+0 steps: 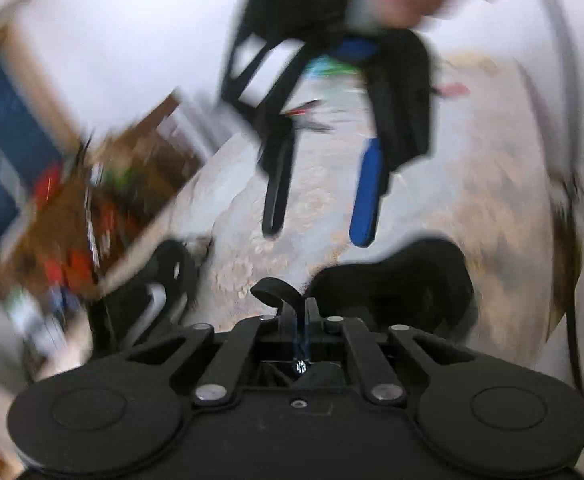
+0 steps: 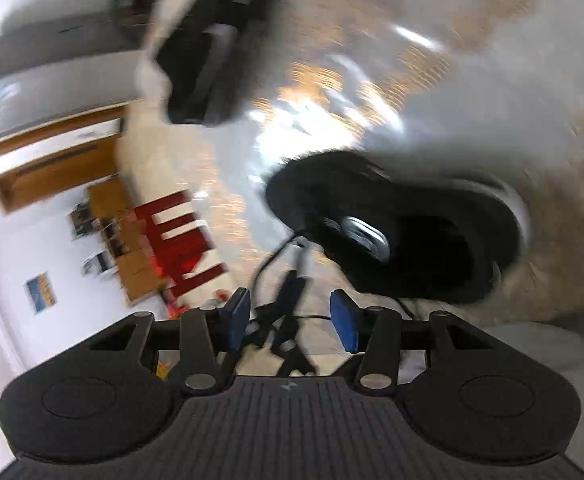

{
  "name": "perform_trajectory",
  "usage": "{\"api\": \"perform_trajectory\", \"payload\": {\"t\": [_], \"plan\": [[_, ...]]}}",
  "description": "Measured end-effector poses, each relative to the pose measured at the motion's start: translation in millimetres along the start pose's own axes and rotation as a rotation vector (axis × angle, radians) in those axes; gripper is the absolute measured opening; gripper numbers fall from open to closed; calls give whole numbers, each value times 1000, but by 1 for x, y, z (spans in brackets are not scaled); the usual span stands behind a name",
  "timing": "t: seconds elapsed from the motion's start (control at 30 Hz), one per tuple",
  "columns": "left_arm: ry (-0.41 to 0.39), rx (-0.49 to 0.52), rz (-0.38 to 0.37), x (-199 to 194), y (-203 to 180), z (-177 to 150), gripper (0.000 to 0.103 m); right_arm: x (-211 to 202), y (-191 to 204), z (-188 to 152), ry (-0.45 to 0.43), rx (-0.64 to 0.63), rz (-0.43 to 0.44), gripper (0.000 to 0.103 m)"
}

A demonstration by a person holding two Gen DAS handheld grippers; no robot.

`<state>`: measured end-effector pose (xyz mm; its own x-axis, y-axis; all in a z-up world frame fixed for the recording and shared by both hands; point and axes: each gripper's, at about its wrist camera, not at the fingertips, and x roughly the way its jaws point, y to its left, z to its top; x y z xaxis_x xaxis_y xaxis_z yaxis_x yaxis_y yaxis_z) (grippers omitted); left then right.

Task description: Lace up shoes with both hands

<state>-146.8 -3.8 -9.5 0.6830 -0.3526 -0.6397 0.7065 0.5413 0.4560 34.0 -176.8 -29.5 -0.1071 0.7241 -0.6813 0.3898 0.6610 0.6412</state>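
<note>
No writing can be read through the blur. The left gripper (image 1: 298, 304) is being held angled downward, fingers pressed together, a curl of black lace (image 1: 273, 290) seemingly pinched. The right gripper (image 2: 289, 320) is being held with its blue-padded fingers (image 2: 237, 318) apart, nothing clamped. The black low shoe (image 2: 404, 232) is lying on the marbled floor (image 2: 472, 80).

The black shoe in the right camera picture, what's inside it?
Inside the black shoe a shiny silver-grey patch shows, maybe an insole label; too blurry to tell. The toe end stays dark and hidden. A thin black lace trails out beside it.
</note>
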Motion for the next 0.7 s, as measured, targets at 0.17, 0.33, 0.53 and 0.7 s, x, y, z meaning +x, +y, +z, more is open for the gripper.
{"api": "perform_trajectory", "payload": {"t": [0.17, 0.33, 0.53, 0.7], "plan": [[-41, 109, -23, -10, -15, -16, 3, 18, 0, -11, -24, -39, -47, 47], [-57, 149, -23, -16, -25, -20, 3, 35, -11, -6, 11, -9, -55, 25], [-73, 170, -28, -16, -36, -25, 3, 38, -16, -8, 21, 17, -38, 23], [-52, 163, -23, -14, -38, -26, 6, 23, -8, -16, -112, -118, -18, 1]]}}
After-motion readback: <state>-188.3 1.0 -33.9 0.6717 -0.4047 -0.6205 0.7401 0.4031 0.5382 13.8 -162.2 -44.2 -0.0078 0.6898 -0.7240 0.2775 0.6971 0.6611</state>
